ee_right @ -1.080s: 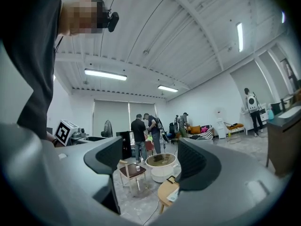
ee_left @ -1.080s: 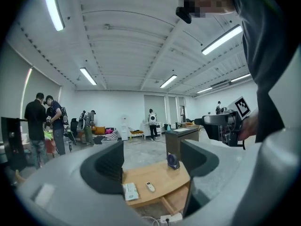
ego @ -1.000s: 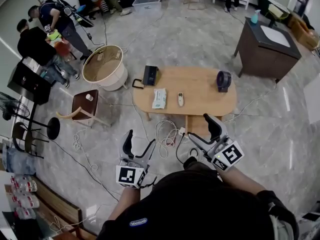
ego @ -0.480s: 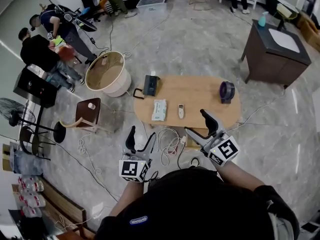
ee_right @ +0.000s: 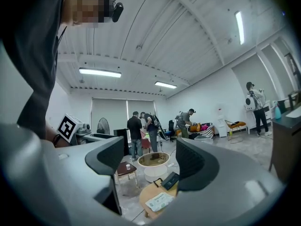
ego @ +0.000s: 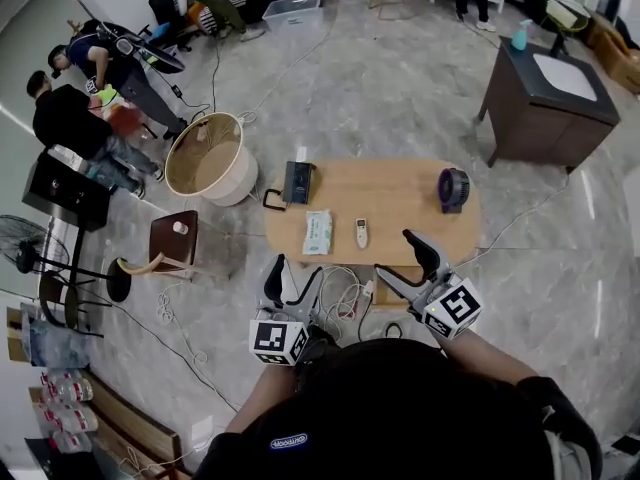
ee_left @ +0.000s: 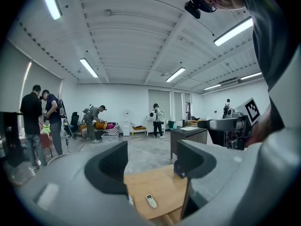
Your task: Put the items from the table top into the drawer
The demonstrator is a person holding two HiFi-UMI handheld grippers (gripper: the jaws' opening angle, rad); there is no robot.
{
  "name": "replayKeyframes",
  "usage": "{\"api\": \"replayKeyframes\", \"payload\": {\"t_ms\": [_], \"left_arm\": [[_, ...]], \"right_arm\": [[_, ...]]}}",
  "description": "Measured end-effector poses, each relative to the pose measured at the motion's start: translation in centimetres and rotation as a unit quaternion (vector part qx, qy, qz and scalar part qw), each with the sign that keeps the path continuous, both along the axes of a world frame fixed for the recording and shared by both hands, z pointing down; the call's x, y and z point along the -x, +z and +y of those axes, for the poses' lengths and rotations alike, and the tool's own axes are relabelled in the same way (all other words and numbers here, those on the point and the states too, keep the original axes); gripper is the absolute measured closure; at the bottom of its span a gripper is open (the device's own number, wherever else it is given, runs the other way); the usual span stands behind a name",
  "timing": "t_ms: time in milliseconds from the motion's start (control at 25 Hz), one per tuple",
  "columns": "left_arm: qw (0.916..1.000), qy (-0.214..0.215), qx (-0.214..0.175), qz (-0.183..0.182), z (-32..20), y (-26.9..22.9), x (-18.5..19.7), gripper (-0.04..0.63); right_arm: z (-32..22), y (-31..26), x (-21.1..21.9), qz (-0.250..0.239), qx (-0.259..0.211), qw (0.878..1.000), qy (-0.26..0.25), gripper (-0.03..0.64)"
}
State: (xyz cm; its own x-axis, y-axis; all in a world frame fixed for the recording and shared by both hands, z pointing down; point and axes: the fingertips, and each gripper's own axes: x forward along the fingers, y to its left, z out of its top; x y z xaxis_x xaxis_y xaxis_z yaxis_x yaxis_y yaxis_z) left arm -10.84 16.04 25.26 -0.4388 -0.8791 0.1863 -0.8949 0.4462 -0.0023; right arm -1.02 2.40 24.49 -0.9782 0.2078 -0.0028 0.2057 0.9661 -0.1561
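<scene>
Marble floor all round, and on the low wooden counter (ego: 400, 183) the four things lie untouched: a black device (ego: 298, 180) at the far left corner, a tissue pack (ego: 318, 232) and a remote (ego: 361, 233) near the front edge, and a fan (ego: 452, 187) at the right end. The left claw (ego: 296, 280) and the right claw (ego: 402, 258) are both held short of the counter, jaws apart, with nothing between them. I cannot pick out the drawer for sure from where the person stands.

The worry I see is the cables (ego: 338, 290) looped on the floor between the person and the counter. A foot could catch there on the next step in, or drag the cables. The remote is thin and flat, so a claw might skate off it or push it over the edge. The fan looks top-heavy and could tip if nudged low.

Against a second ago, the left claw has come up and forward, nearer the counter's front edge. The right one has hardly shifted. The things on the counter have not moved.
</scene>
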Motion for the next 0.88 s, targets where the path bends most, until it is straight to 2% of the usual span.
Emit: {"api": "replayKeyframes", "payload": {"t_ms": [280, 520, 640, 880], "left_arm": [[0.9977, 0.064, -0.018, 0.009, -2.1, 1.8, 4.0, 0.265], [0.9938, 0.109, -0.017, 0.017, -1.0, 3.3, 8.7, 0.265], [0.9932, 0.112, -0.011, 0.028, 0.8, 4.6, 11.2, 0.265], [0.9934, 0.093, 0.014, 0.066, 5.7, 8.7, 16.3, 0.272]], "right_arm": [[-1.3, 0.2, 2.0, 0.016, -0.031, 0.998, 0.059, 0.265], [1.9, 1.0, 6.0, 0.038, -0.036, 0.995, 0.084, 0.265], [4.3, 2.5, 8.9, 0.057, -0.032, 0.995, 0.079, 0.265], [9.5, 4.9, 14.1, 0.086, -0.026, 0.994, 0.065, 0.265]]}}
